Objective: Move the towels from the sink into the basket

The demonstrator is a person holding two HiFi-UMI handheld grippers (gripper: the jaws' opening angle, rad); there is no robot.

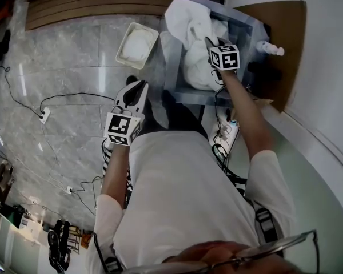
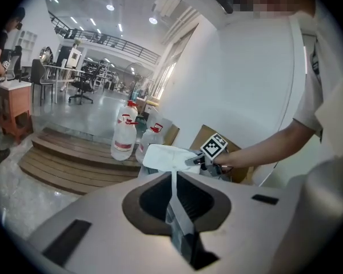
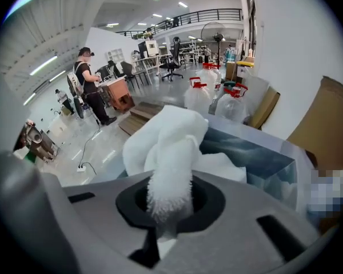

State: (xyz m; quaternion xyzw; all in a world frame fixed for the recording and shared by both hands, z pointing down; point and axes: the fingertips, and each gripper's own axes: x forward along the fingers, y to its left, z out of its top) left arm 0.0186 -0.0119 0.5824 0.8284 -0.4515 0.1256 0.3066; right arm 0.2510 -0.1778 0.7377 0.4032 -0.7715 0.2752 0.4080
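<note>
Already one bundled white towel (image 1: 137, 45) lies in the pale plastic basket (image 1: 124, 41); right gripper (image 3: 166, 236) fingers clamp a fluffy white towel (image 3: 167, 147) at the grey sink (image 3: 251, 153), left gripper (image 2: 176, 210) fingers closed, empty.

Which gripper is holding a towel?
The right gripper, shut on a white towel at the sink; the left gripper is shut and empty.

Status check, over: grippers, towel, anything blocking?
Right gripper shut on white towel at sink. Left gripper shut, empty, near basket. Nothing seen blocking the way.
</note>
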